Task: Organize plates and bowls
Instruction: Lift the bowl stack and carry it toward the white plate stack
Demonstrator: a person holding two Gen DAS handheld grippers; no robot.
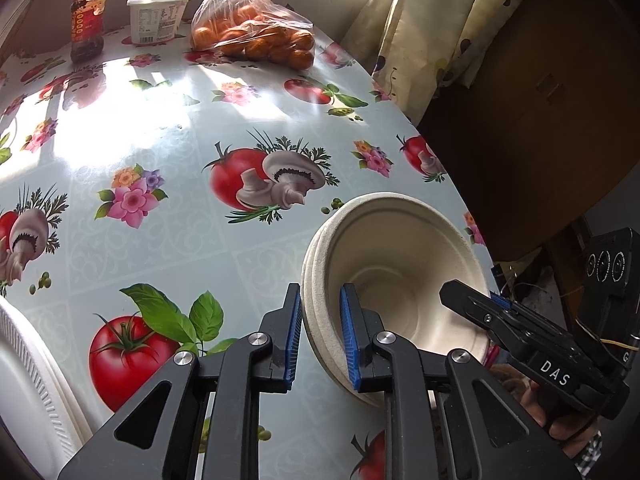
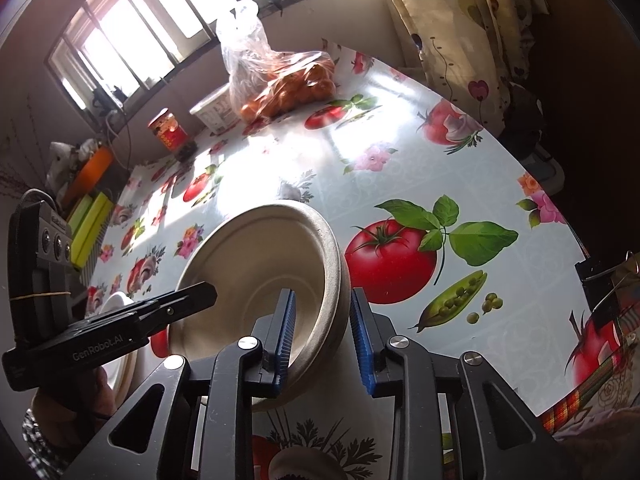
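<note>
Stack of beige bowls (image 1: 400, 264) on near right part of table (image 1: 160, 128). Left gripper (image 1: 320, 340) pinches stack's left rim; right gripper (image 2: 322, 340) clamps opposite rim. White plate (image 1: 28, 380) near left.

The stacked bowls (image 1: 400, 264) at lower centre look like matt, slightly grainy moulded paper pulp. The tablecloth (image 1: 168, 128) is glossy, smooth vinyl throwing window glare. Each gripper is matt black plastic with ribbed blue pads (image 2: 286, 332) and shiny metal pins. At upper centre, the bag (image 1: 256, 28) is thin, crinkled clear plastic.
</note>
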